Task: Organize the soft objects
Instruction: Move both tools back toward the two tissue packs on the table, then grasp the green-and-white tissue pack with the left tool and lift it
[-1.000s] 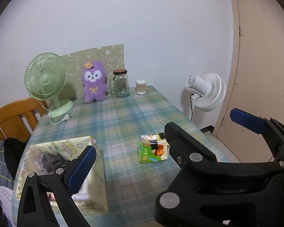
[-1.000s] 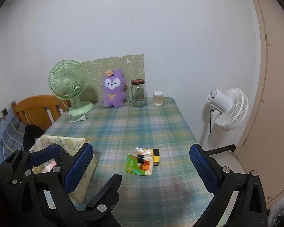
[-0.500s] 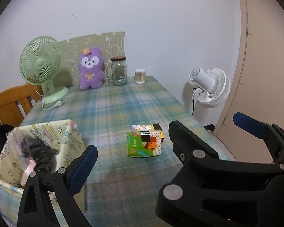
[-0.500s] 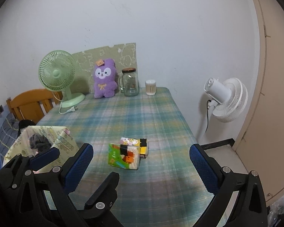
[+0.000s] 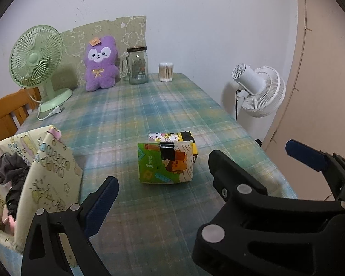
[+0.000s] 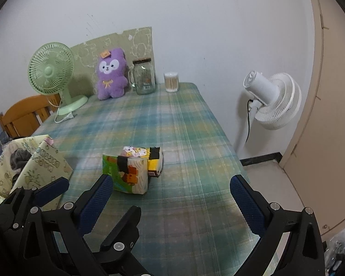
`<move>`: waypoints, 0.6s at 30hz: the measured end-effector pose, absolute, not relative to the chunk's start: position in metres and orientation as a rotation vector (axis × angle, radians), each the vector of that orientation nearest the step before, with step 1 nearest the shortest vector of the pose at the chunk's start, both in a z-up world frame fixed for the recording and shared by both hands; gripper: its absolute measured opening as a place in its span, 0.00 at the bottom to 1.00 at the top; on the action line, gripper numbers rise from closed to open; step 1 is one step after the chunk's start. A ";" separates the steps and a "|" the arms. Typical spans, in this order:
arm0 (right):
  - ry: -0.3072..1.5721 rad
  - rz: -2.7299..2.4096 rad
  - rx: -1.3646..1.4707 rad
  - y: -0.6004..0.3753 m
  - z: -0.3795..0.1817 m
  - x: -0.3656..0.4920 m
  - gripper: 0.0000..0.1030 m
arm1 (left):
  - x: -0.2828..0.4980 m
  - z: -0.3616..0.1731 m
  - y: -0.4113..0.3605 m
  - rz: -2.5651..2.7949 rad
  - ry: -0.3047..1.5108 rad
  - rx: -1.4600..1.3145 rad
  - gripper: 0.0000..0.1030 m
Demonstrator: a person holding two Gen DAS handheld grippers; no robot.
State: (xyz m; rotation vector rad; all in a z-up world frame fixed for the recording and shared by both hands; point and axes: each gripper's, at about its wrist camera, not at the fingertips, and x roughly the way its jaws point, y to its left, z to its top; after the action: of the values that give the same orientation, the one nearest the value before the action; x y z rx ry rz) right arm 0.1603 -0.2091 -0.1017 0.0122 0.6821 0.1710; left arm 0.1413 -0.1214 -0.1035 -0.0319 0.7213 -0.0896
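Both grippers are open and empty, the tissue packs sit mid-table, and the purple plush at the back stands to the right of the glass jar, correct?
Not quite. The purple plush stands to the left of the glass jar, between it and the green fan; both wrist views show this. The rest holds: left gripper and right gripper are open and empty, and the tissue packs sit mid-table.

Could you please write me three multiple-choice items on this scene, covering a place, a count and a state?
1. Where does the purple plush sit?
A. at the table's far end, between the green fan and the glass jar
B. inside the fabric bin
C. on the floor

2. How many fans are in view?
A. one
B. two
C. three

3. How is the right gripper?
A. shut on the tissue pack
B. open and holding nothing
C. out of view

Answers:
1 A, it leans by the wall.
2 B, green fan plus white fan.
3 B, its fingers are spread, nothing between.
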 end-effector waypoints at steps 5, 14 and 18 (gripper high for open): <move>0.693 0.166 0.021 -0.211 -0.108 0.173 0.99 | 0.156 -0.110 -0.124 -0.101 0.725 -0.033 0.92; 0.713 0.150 0.072 -0.218 -0.120 0.199 0.98 | 0.181 -0.120 -0.128 -0.099 0.768 -0.039 0.88; 0.715 0.149 0.081 -0.221 -0.123 0.206 0.98 | 0.190 -0.122 -0.131 -0.117 0.786 -0.024 0.88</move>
State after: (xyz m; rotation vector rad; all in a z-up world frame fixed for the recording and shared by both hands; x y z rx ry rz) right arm 0.2064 -0.2214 -0.1229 0.0813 0.7145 0.1486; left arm 0.1900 -0.1312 -0.1221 -0.0239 0.7858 -0.1174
